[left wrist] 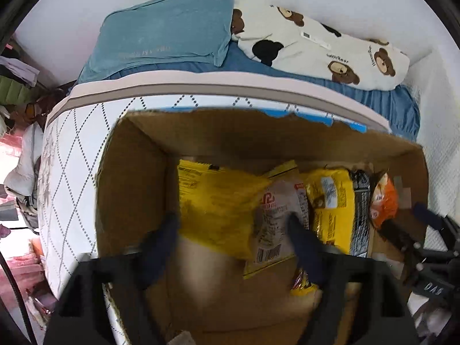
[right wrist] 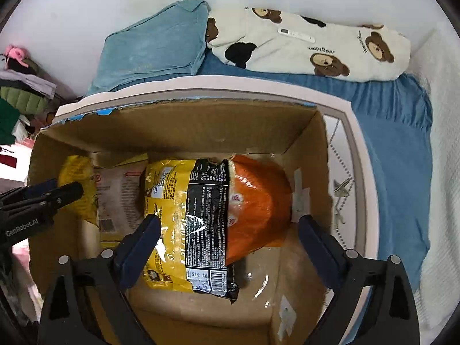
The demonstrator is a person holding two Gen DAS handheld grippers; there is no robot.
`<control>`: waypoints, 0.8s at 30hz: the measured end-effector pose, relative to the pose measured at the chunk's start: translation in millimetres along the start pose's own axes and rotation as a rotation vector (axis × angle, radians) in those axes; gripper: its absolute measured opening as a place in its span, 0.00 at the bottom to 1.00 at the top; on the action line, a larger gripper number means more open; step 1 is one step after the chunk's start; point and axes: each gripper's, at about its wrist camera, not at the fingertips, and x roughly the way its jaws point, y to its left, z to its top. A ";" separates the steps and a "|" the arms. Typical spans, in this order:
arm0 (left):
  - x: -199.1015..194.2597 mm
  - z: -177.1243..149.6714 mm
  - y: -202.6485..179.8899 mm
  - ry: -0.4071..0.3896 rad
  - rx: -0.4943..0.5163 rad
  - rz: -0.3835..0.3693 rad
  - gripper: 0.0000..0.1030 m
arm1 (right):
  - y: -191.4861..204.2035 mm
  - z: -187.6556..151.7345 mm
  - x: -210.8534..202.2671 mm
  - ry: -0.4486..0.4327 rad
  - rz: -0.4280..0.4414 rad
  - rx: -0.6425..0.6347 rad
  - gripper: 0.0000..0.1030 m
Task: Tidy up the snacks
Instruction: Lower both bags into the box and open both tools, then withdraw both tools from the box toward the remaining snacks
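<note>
An open cardboard box (left wrist: 129,172) (right wrist: 178,126) stands against a mattress and holds several snack bags. In the left wrist view, a yellow bag (left wrist: 218,201), a pale bag with a red logo (left wrist: 276,218), a second yellow bag (left wrist: 330,201), a black bag (left wrist: 360,218) and an orange bag (left wrist: 383,201) lie side by side. My left gripper (left wrist: 233,224) is open over the yellow and pale bags, holding nothing. My right gripper (right wrist: 228,221) is open above the yellow-black bag (right wrist: 198,215) and the orange bag (right wrist: 258,201).
The mattress (left wrist: 72,155) (right wrist: 342,155) has a blue sheet, a teal pillow (left wrist: 166,34) and a bear-print pillow (left wrist: 322,49). Clothes and clutter lie at the left (left wrist: 17,86). The right gripper shows at the right edge of the left wrist view (left wrist: 425,241).
</note>
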 end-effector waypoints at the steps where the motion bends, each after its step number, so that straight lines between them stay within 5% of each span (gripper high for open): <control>1: -1.6 -0.9 -0.1 -0.007 -0.004 0.002 0.91 | 1.3 -2.5 -1.0 0.000 0.002 -0.002 0.95; 17: -9.5 -54.8 -7.2 -0.007 -0.029 -0.007 0.91 | 6.7 -54.2 -15.4 -0.024 0.001 0.025 0.95; 24: -39.6 -88.6 -6.1 -0.107 -0.019 0.004 0.91 | 12.0 -89.9 -43.8 -0.123 -0.028 0.006 0.95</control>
